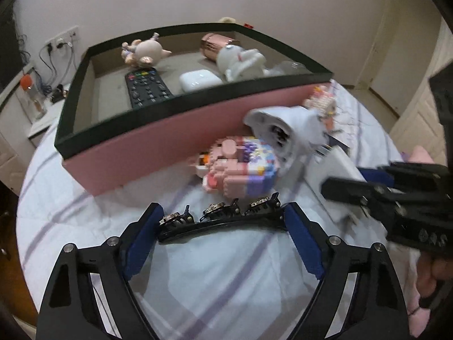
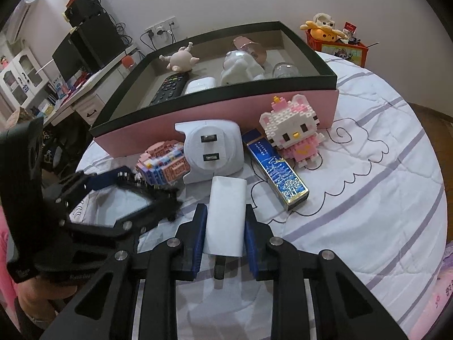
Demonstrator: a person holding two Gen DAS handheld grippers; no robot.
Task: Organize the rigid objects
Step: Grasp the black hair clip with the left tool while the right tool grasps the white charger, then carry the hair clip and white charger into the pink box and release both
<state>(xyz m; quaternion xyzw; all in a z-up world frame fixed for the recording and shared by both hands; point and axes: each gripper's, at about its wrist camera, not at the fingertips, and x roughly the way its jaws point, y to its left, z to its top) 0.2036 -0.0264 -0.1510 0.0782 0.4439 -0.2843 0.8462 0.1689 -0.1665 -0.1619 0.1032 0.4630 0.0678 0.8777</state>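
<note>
A black curved hair clip (image 1: 220,221) with shiny studs lies on the striped bedsheet, and my left gripper (image 1: 223,206) has its blue pads (image 1: 300,226) against both of its ends. My right gripper (image 2: 225,206) is shut on a white charger block (image 2: 225,221), its prongs pointing back toward the camera. In the left wrist view the right gripper (image 1: 354,187) comes in from the right with the charger block (image 1: 337,175). Behind both stands a pink box (image 2: 226,107) with a black rim, holding a remote (image 1: 147,87), a white case (image 1: 198,80) and figurines.
In front of the box lie a pink block-built house (image 2: 164,164), a large white plug adapter (image 2: 212,153), a blue oblong box (image 2: 277,172) and a block-built cat figure (image 2: 294,130). A desk with a monitor (image 2: 85,48) stands at the far left.
</note>
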